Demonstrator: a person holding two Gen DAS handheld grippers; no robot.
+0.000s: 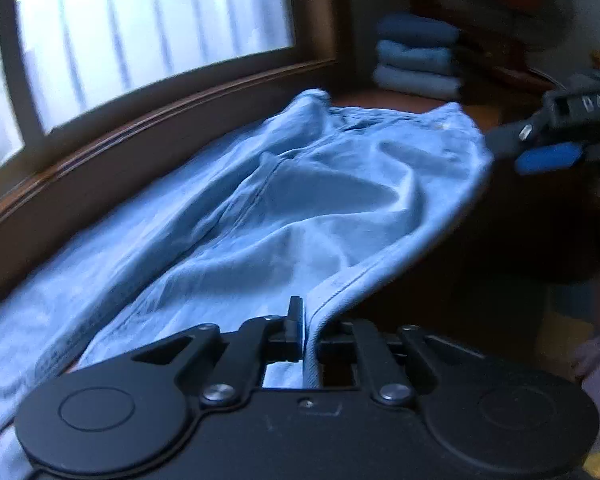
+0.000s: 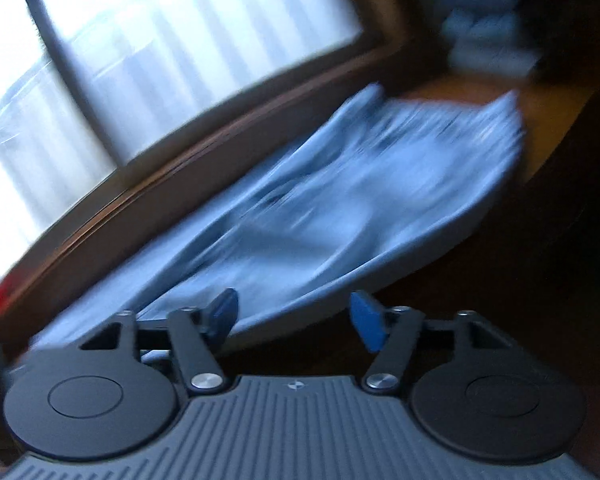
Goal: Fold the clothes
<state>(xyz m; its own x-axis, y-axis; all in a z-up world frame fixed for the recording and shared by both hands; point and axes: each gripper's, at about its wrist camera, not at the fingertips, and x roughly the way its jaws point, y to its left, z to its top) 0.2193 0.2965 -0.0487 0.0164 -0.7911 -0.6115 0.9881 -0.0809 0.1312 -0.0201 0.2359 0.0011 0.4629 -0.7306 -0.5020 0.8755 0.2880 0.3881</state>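
Light blue jeans lie spread along a wooden surface under the window, with their waist end at the far right. My left gripper is shut on the seamed near edge of the jeans, and the cloth runs up between its black fingers. In the left wrist view my right gripper shows at the right, beside the waist corner. In the blurred right wrist view the jeans lie ahead, and the right gripper stands open with blue pads and nothing between them.
A stack of folded blue clothes sits at the far end of the surface, also seen as the stack. A wide window runs along the left. A fan stands behind the stack. The area to the right of the surface's edge is dark.
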